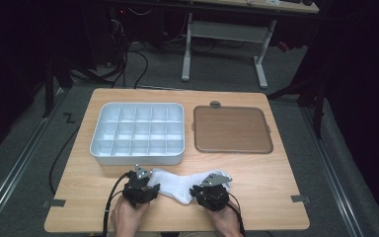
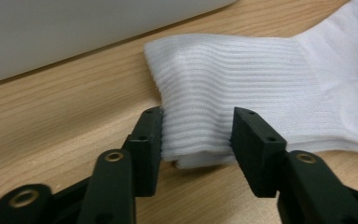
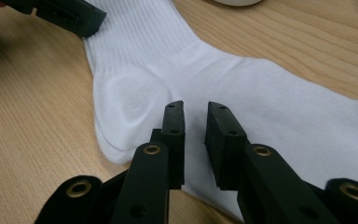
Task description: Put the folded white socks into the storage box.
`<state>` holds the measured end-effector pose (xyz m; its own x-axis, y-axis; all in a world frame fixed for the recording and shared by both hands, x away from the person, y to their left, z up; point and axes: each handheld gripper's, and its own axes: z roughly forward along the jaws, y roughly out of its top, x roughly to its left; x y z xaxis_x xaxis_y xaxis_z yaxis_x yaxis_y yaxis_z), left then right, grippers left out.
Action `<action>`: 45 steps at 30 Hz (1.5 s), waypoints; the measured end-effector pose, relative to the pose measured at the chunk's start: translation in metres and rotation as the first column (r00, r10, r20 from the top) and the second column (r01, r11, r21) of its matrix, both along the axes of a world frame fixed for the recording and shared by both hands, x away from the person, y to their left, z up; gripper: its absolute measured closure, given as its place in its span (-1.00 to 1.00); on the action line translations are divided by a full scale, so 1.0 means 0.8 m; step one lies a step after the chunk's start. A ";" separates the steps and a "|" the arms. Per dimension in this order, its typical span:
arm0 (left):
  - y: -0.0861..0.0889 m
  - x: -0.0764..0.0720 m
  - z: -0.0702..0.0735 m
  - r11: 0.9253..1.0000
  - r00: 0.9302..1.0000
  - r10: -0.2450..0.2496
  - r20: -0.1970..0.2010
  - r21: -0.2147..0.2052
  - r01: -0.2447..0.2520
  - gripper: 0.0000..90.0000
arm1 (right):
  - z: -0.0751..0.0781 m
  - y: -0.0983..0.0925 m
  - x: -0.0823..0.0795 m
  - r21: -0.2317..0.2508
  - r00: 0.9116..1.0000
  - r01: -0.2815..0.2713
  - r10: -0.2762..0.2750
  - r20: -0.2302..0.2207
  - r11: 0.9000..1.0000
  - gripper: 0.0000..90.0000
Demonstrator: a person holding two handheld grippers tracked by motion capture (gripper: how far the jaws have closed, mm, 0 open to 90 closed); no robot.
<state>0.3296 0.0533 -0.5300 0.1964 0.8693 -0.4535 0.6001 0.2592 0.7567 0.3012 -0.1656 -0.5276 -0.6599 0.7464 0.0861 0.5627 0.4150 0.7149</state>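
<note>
The left gripper (image 1: 143, 186) lies low at the table's (image 1: 79, 187) near edge, its jaws pinching the ribbed cuff of the white sock (image 1: 177, 185). The right gripper (image 1: 212, 190) is over the sock's foot, jaws nearly closed with a narrow gap; whether they pinch fabric is unclear. Behind, the white divided tray (image 1: 137, 132) has bare compartments; the brown tray (image 1: 232, 129) is bare too.
</note>
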 end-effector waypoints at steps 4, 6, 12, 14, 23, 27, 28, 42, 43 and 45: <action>0.005 0.001 0.001 0.999 1.000 -0.007 -0.017 -0.051 0.006 0.47 | -0.001 0.002 -0.002 -0.024 1.000 -0.012 0.013 0.023 1.000 0.75; 0.009 0.002 0.001 0.996 1.000 -0.011 -0.028 -0.086 0.009 0.62 | -0.001 0.003 -0.003 -0.037 0.999 -0.017 0.019 0.039 0.999 0.75; 0.019 0.003 0.003 0.990 0.998 -0.035 -0.043 -0.140 0.029 0.71 | -0.002 0.004 -0.004 -0.040 0.999 -0.018 0.020 0.045 0.999 0.75; 0.021 0.002 0.006 0.987 0.999 -0.039 -0.036 -0.158 0.033 0.73 | -0.002 0.004 -0.004 -0.048 0.998 -0.021 0.023 0.051 0.999 0.75; 0.029 -0.001 0.025 0.974 0.998 -0.070 -0.001 -0.216 0.068 0.73 | -0.001 0.007 -0.005 -0.059 0.998 -0.021 0.024 0.055 0.998 0.75; 0.031 -0.003 0.036 0.968 0.997 -0.081 0.018 -0.237 0.083 0.73 | -0.002 0.009 -0.005 -0.053 0.998 -0.023 0.026 0.056 0.998 0.75; 0.031 -0.004 0.039 0.966 0.996 -0.082 0.021 -0.243 0.084 0.73 | -0.002 0.010 -0.006 -0.053 0.998 -0.020 0.023 0.051 0.998 0.75; 0.030 -0.007 0.068 0.950 0.988 -0.137 0.077 -0.270 0.153 0.74 | -0.003 0.020 -0.007 -0.048 0.998 -0.032 0.035 0.056 0.998 0.74; 0.030 -0.008 0.070 0.950 0.987 -0.141 0.080 -0.270 0.158 0.73 | -0.002 0.021 -0.007 -0.051 0.998 -0.032 0.035 0.053 0.998 0.74; 0.029 -0.007 0.073 0.948 0.985 -0.147 0.088 -0.272 0.165 0.74 | -0.002 0.023 -0.007 -0.053 0.998 -0.036 0.038 0.052 0.998 0.74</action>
